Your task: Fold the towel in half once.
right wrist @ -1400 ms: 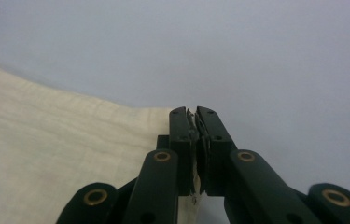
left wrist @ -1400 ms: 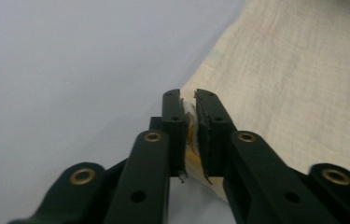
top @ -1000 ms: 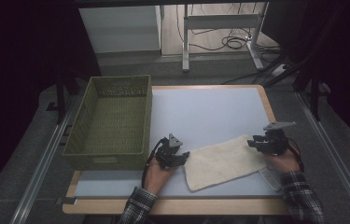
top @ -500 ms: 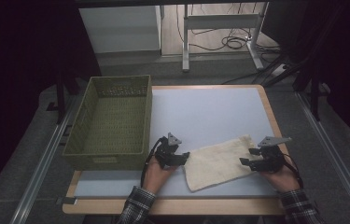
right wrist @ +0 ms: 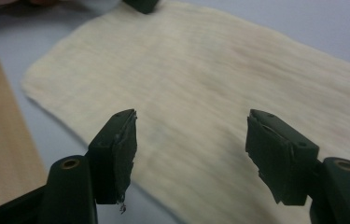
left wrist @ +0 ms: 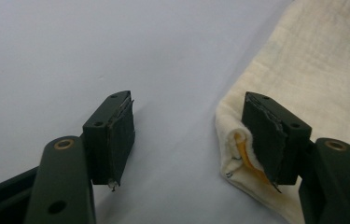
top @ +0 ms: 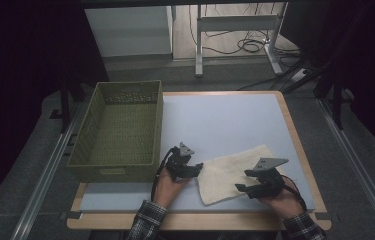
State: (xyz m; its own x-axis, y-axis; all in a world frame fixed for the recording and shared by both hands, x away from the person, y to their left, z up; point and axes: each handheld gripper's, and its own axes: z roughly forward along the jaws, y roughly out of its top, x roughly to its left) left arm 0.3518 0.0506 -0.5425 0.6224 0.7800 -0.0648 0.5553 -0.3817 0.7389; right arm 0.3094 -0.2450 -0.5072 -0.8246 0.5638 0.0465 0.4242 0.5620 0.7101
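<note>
A cream cloth (top: 230, 172) lies flat on the pale blue mat near the table's front edge. My left gripper (top: 198, 168) rests at the cloth's left corner. In the left gripper view the left gripper (left wrist: 186, 135) is open after just opening. One jaw touches the cloth's folded hem (left wrist: 235, 149), and bare mat lies between the jaws. My right gripper (top: 241, 188) hovers over the cloth's near right part. Its jaws have just been opening. In the right gripper view the right gripper (right wrist: 191, 144) stands open above the cloth (right wrist: 200, 70), gripping nothing.
A green woven basket (top: 120, 125) stands at the left of the mat, close beside my left hand. The wooden table rim (top: 302, 150) runs along the right and front. Beyond the table are a desk frame (top: 235, 25) and cables on the floor.
My right gripper has moved from the cloth's far right corner toward the person and leftward. Both grippers' jaws have spread wider, releasing the cloth. The left hand stayed put.
</note>
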